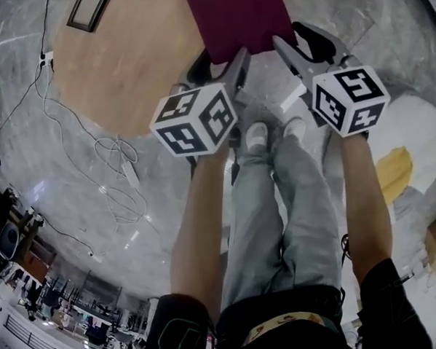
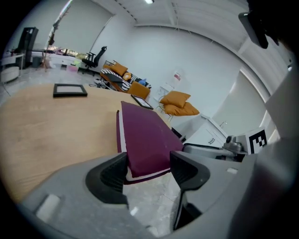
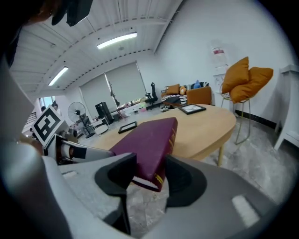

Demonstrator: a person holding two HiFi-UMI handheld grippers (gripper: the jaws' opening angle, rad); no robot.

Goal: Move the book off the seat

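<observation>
A thick maroon book with gold print on its spine hangs in the air above the marble floor, at the edge of a round wooden table. My left gripper is shut on the book's near end; in the left gripper view the book runs away from the pads towards the table. My right gripper is shut on the near corner by the spine, and in the right gripper view the book sits between both pads.
A black picture frame lies on the table. A white cable loops over the floor at the left. A white seat with a yellow cushion stands at the right. The person's legs and shoes are below the grippers. A chair with orange cushions stands beyond the table.
</observation>
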